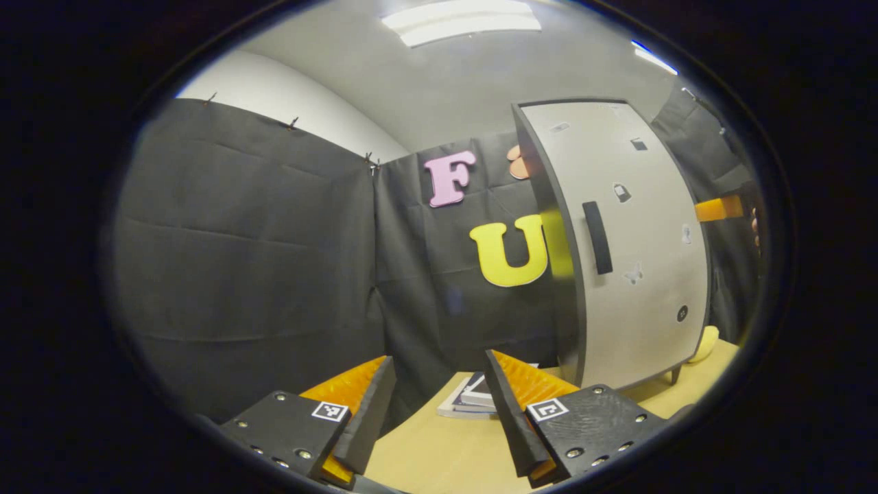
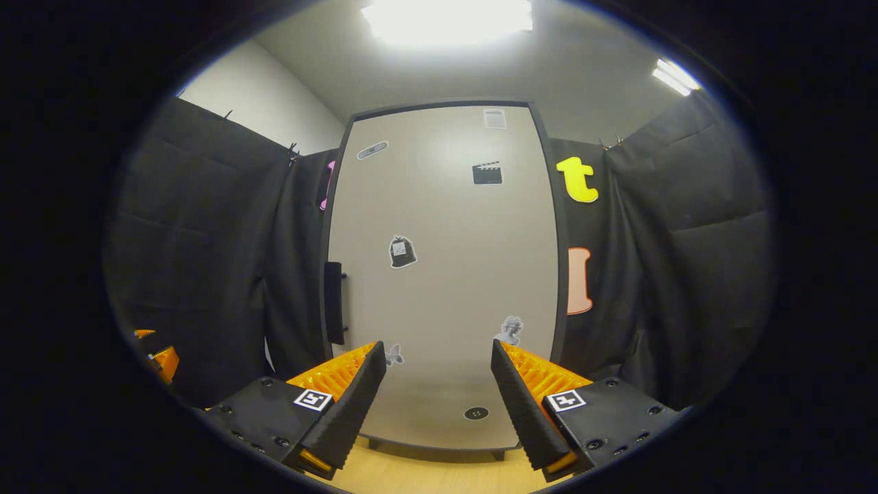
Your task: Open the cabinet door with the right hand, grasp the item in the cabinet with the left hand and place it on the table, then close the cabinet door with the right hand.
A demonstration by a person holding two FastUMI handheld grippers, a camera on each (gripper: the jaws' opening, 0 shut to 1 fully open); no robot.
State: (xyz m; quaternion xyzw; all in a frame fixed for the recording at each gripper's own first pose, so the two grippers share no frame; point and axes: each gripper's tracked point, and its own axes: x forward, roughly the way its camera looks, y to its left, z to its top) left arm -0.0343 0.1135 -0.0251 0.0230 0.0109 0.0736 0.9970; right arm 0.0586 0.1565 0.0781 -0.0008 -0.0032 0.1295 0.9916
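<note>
I see the cabinet [image 2: 442, 274] with its door [image 2: 446, 226] closed, so the item inside is hidden from me. My right gripper [image 2: 433, 384] faces the door with jaws wide, empty. My left gripper [image 1: 439, 405] hovers wide over the table [image 1: 439, 453], partly covering some books [image 1: 473, 401].

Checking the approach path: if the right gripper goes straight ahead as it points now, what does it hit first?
Most likely the closed cabinet door, on its flat front. The right gripper points right of the handle; its jaws are open and empty. Depth is unclear.
</note>
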